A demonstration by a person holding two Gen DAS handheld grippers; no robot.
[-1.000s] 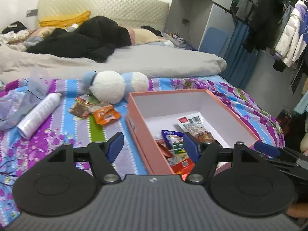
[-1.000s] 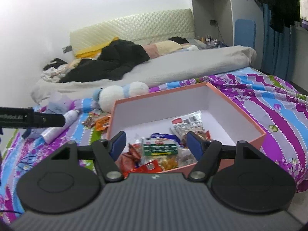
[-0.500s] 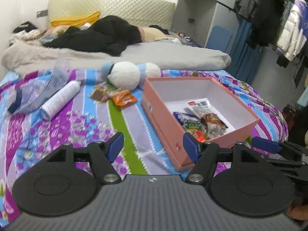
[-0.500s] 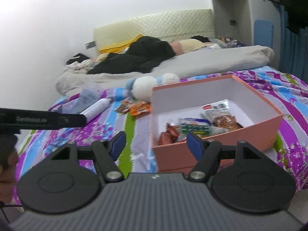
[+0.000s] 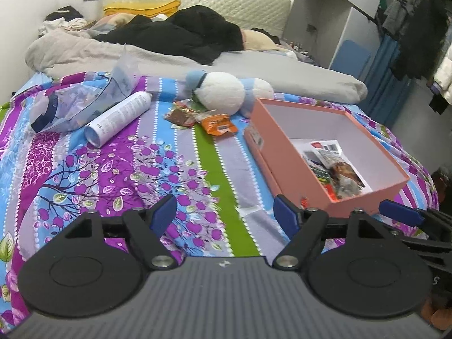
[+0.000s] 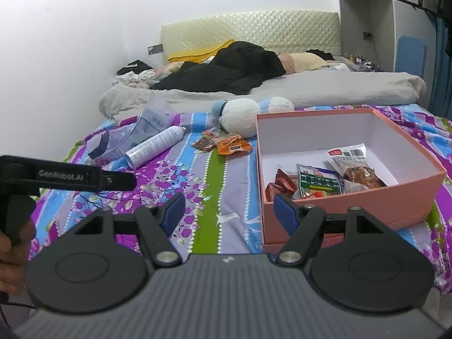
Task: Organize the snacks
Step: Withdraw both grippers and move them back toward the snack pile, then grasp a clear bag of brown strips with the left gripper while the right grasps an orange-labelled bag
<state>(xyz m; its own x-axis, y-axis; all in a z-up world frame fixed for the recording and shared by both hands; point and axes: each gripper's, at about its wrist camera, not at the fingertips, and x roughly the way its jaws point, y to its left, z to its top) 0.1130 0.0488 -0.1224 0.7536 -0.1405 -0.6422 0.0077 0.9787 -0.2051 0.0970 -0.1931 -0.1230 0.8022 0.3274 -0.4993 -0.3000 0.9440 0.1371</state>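
Left wrist view: left gripper hovers level above the bedspread, jaws spread, empty. Right gripper likewise released. Ahead-right sits the pink box of snacks; orange snack packet lies farther ahead.

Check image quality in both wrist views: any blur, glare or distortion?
Left wrist: strong fisheye bowing, soft smear at the pink box near corner, dark vignetted corners. Right wrist: sharper, wall top left blown out, green snack packet print legible.
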